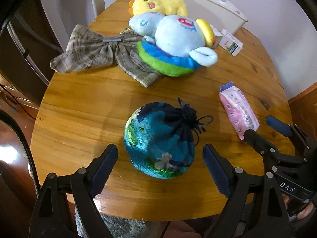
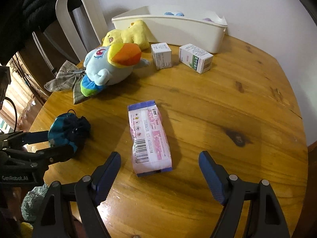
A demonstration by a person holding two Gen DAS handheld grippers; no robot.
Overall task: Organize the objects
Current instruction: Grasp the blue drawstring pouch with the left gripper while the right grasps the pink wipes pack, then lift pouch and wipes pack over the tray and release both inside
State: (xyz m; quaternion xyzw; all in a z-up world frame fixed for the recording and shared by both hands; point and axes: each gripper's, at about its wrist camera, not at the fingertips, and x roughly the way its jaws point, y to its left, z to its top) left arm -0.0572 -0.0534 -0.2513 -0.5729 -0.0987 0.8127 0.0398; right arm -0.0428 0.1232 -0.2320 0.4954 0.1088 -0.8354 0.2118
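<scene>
Though flat, wipes pack [image 2: 149, 138] lengthwise.

Counted on the wooden table [image 2: 198, 107]:
- 2 plush toys: one yellow [image 2: 126, 35], one light blue [image 2: 107, 67]
- 2 small cartons: [image 2: 161, 55], [image 2: 196, 58]
- 1 pink wipes pack [image 2: 149, 136]
- 1 blue drawstring pouch [image 1: 160, 140]
- 1 plaid cloth bow [image 1: 95, 53]
- 1 white bin [image 2: 178, 29] at the back, a few blue and purple items inside, count unclear
- 1 white hoop-shaped stand [image 2: 65, 6] behind the table
</scene>
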